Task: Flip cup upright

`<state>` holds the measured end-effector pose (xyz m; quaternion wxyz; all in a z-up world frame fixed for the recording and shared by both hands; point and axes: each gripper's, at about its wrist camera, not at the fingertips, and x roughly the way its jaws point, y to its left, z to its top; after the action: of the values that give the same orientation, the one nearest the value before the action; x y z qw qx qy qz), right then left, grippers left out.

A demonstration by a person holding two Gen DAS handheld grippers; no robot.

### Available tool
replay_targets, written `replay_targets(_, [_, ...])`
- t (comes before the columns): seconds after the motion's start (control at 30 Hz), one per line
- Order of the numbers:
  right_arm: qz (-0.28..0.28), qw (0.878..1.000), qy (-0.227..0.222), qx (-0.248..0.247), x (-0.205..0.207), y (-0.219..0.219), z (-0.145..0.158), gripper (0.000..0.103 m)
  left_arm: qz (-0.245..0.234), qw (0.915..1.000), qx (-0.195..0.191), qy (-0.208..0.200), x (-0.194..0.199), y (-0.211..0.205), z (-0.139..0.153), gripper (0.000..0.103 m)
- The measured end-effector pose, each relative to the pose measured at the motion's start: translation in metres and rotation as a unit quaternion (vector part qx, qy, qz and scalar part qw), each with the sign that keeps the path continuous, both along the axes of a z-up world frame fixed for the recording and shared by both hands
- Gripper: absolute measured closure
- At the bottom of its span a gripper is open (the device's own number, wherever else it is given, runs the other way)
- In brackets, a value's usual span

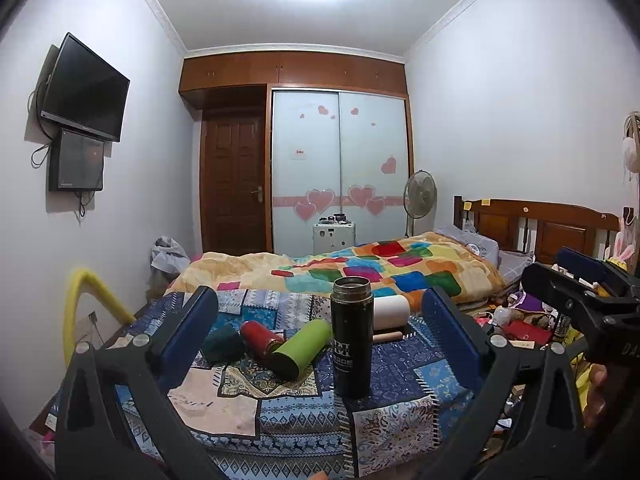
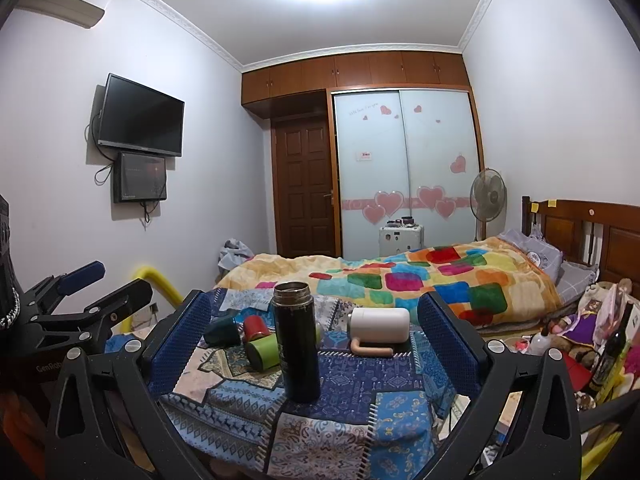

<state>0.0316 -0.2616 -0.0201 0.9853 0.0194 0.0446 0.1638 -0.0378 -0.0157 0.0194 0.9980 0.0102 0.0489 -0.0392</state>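
Observation:
A tall black cup [image 1: 352, 336] stands upright with its mouth open on the patterned cloth table [image 1: 280, 412]; it also shows in the right wrist view [image 2: 298, 342]. A green cup [image 1: 302, 348] [image 2: 264, 352], a red cup [image 1: 262, 338] [image 2: 256, 328] and a dark teal cup [image 1: 224, 344] [image 2: 222, 330] lie on their sides to its left. A white cup [image 1: 392, 312] [image 2: 380, 322] with a beige handle lies on its side behind it. My left gripper [image 1: 320, 340] is open and empty, short of the cups. My right gripper [image 2: 314, 344] is open and empty too.
A bed with a colourful blanket [image 1: 380, 268] lies behind the table. Cluttered items with a dark bottle [image 2: 612, 352] sit at the right. A yellow padded rail [image 1: 80, 300] is at the left. The right gripper shows at the left wrist view's right edge [image 1: 580, 292].

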Motion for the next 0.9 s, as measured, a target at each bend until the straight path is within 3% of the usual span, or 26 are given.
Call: replay_targets(0.9, [0.001, 1.000, 0.001, -0.001, -0.0002, 0.0003, 0.0011, 0.000, -0.002, 1.0000, -0.005, 0.006, 0.0007, 0.0014, -0.0041, 0.000])
